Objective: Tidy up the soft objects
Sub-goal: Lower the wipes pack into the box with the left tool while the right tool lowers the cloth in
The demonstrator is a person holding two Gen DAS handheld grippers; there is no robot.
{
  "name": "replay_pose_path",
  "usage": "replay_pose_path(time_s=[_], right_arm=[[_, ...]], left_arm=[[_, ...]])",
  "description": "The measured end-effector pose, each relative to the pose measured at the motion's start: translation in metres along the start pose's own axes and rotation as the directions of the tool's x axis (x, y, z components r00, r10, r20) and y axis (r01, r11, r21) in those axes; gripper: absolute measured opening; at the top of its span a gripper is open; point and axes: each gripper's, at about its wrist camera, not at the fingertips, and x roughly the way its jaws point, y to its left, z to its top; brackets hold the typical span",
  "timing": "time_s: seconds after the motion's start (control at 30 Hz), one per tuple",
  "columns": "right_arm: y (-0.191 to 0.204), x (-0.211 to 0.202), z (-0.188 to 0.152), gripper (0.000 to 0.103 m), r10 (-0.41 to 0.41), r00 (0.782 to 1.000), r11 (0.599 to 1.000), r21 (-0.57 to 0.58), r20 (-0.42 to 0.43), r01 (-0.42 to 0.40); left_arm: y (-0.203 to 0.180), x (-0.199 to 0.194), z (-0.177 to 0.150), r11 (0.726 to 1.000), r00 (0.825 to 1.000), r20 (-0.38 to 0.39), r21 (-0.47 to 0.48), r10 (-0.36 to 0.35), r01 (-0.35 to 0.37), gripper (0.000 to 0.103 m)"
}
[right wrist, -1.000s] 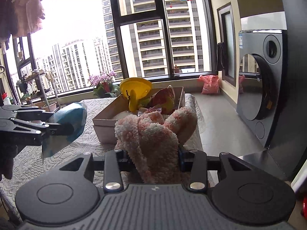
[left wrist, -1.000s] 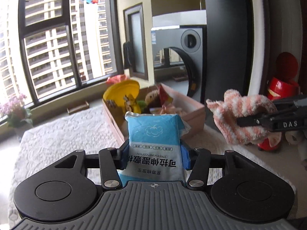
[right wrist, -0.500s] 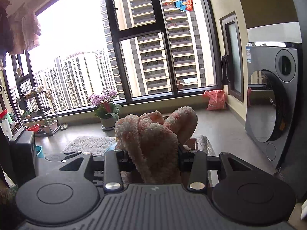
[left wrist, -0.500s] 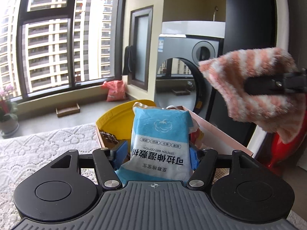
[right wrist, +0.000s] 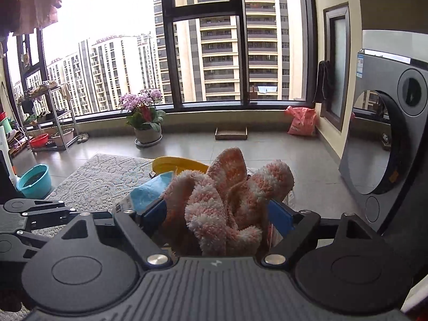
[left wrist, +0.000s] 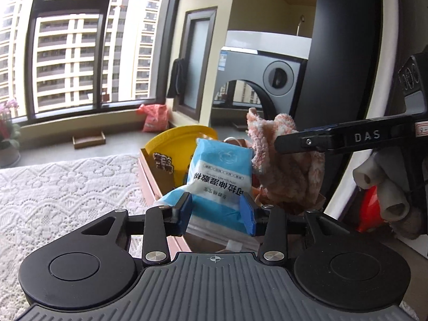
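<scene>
A blue and white wet-wipe pack (left wrist: 222, 179) leans forward over the pink box (left wrist: 149, 179). My left gripper (left wrist: 215, 214) has its blue pads against the pack's sides, and its jaws are closing. A fluffy pink and white cloth (right wrist: 224, 195) lies slack between the wide-spread pads of my right gripper (right wrist: 216, 214), whose jaws are opening. In the left wrist view the cloth (left wrist: 283, 165) sags onto the box's contents under the right gripper's finger (left wrist: 321, 139). The pack (right wrist: 149, 190) shows beside the cloth in the right wrist view.
A yellow lid (left wrist: 176, 144) and snack packets fill the box. A lace tablecloth (left wrist: 67, 187) covers the table. A washing machine (right wrist: 388, 133) stands to the right, and a red object (left wrist: 371, 208) sits by a gloved hand (left wrist: 382, 187). A flower pot (right wrist: 144, 123) and a teal basin (right wrist: 34, 180) are on the floor.
Both grippers moved in over the box. The right jaws spread apart and the cloth slumped lower. The pack tipped forward and down between the left pads.
</scene>
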Motion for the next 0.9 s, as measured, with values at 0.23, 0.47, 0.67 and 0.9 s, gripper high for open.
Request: replay_pose_path(time_s=[0.23,0.47,0.67,0.9], right_arm=[[-0.027,0.037,-0.006,0.027,0.089,0.984,0.974,0.221,-0.154,-0.054],[0.009,0.084,-0.017,0.026,0.240,0.953,0.950,0.249,-0.187,-0.190],[0.018,0.103,-0.001,0.026,0.207,0.958,0.972,0.151,-0.197,-0.179],[0.017,0.037,0.002,0.068,0.162,0.979,0.987,0.016,-0.125,-0.162]], left_arm=[[0.013,0.040,0.010,0.998,0.998,-0.032,-0.034,-0.054,0.053,0.030],[0.029,0.035,0.008,0.999,0.998,-0.044,-0.013,0.034,-0.035,0.025],[0.043,0.029,0.007,0.996,0.995,-0.052,-0.030,0.087,-0.089,0.025],[0.041,0.032,0.004,0.993,0.992,-0.074,-0.060,0.101,-0.106,0.025]])
